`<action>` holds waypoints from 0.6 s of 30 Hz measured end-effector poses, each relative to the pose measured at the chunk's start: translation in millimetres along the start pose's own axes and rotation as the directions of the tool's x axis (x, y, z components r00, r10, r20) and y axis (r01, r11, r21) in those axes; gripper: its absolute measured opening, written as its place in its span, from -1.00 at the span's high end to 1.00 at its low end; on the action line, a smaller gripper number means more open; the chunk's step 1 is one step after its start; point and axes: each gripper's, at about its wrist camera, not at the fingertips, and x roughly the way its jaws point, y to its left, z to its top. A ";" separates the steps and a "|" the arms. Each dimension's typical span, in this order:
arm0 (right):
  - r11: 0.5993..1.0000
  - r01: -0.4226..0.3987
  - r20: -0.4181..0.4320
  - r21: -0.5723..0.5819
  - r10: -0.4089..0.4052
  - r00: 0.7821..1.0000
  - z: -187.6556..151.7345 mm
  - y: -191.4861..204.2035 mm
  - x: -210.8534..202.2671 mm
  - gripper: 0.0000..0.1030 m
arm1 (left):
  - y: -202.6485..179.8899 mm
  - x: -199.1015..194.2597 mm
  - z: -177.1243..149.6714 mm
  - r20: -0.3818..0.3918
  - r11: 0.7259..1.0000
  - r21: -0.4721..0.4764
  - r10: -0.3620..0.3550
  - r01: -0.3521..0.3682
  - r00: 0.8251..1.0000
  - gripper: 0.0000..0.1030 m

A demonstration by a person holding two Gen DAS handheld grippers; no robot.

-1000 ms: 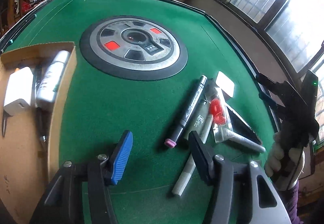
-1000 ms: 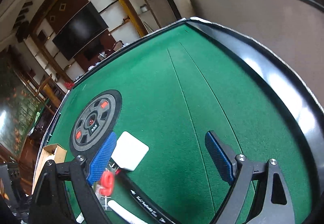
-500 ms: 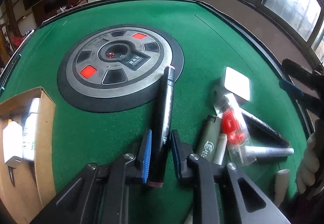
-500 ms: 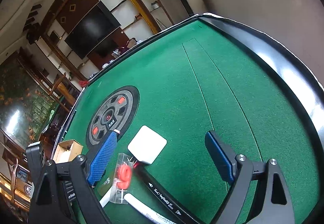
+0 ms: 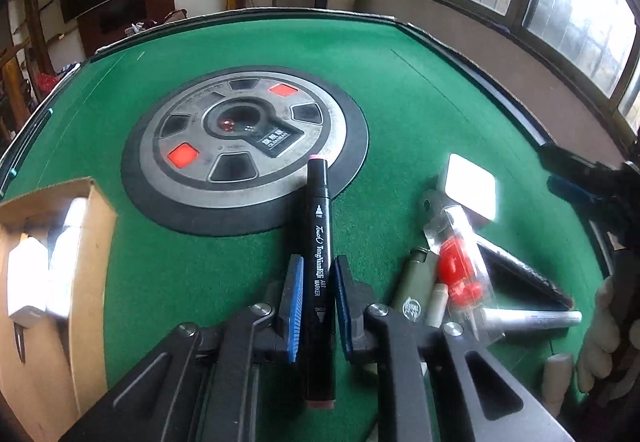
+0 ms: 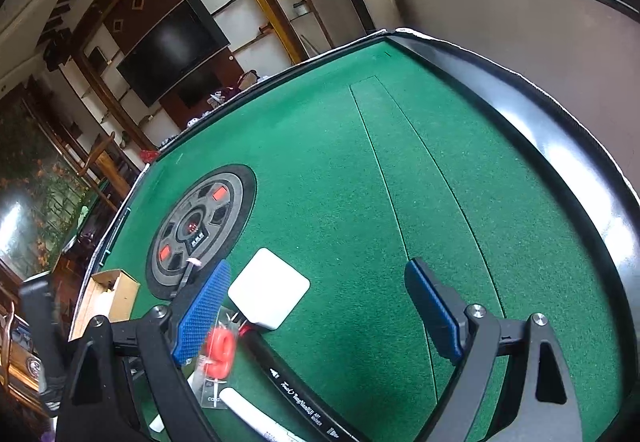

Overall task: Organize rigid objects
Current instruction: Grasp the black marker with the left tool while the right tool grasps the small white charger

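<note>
While the left gripper (image 5: 316, 302) has just been closing its blue pads on the black pink-capped art marker (image 5: 319, 242), the marker's long axis runs straight ahead between the fingers, above the green felt table (image 5: 400, 90). The open brown cardboard box (image 5: 86, 242) lies off to its left, nearer this hand than the right gripper (image 6: 320, 306), which hangs wide open and empty.

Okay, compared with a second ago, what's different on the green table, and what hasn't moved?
The left hand-held gripper has just closed its jaws on the black marker, which lay slanted in the pile and now points at the round centre panel. The right hand-held gripper stays open and empty; the white square block and the cardboard box stay put.
</note>
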 end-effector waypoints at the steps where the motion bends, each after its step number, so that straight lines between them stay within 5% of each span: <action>1: 1.000 0.005 -0.005 -0.004 -0.006 1.000 -0.3 -0.4 2.0 -0.71 | 4.7 -12.7 -3.8 0.025 1.000 -0.022 -0.017 0.018 1.000 0.72; 10: 1.000 -0.005 -0.056 0.001 0.005 0.998 -7.2 -4.2 8.8 -0.71 | 50.7 -146.5 -53.2 0.271 0.962 -0.190 -0.140 0.195 0.952 0.72; 14: 0.986 -0.168 -0.110 0.017 0.169 0.979 -11.1 15.3 -2.0 -0.71 | 69.4 -174.9 -69.3 0.314 0.956 -0.220 -0.120 0.195 0.942 0.72; 18: 0.997 -0.055 -0.188 -0.062 0.042 0.981 -5.7 45.7 8.2 -0.71 | 79.8 -192.2 -82.7 0.358 0.962 -0.219 -0.078 0.165 0.931 0.72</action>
